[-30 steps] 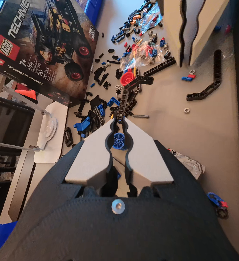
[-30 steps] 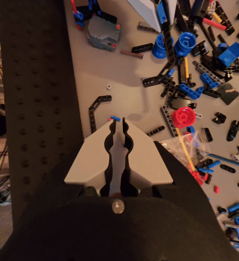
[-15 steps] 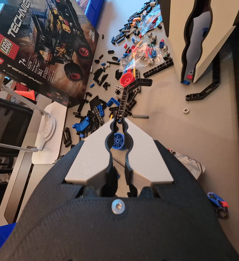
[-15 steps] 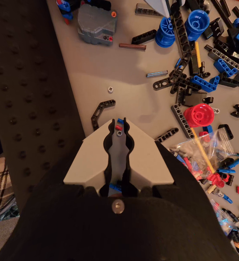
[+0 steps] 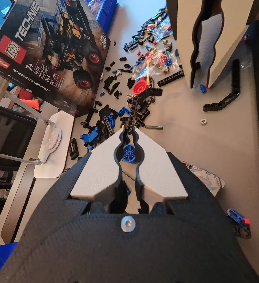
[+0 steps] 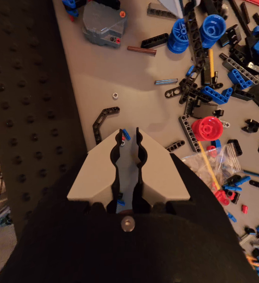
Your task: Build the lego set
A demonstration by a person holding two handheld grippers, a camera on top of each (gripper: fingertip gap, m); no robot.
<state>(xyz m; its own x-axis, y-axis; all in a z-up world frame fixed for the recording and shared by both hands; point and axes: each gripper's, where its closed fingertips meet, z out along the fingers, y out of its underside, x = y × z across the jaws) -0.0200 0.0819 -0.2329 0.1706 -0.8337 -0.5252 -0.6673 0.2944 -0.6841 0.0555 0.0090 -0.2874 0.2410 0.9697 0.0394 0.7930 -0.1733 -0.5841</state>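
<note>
My left gripper is shut on the end of a long black beam, which has an angled piece at its far end. The beam also shows in the right wrist view, held over the parts pile. A blue wheel lies on the table below the left jaws. My right gripper is open and low over the table. A small blue pin and a small red piece lie between its tips, near the left finger. The left wrist view shows this gripper over the blue pin.
The set's box stands at the left. A bent black beam, a grey bush, a grey block, a red wheel, two blue wheels and a bag of parts surround the right gripper. A dark studded strip borders the table. The tips of one gripper are about 12 centimeters away from the tips of the other. My left gripper is the nearer one to the blue wheel: about 5 centimeters, against 15 centimeters.
My right gripper has come down over the small blue and red pieces and its jaws have spread wider. My left gripper has kept its hold on the black beam, barely moving.
</note>
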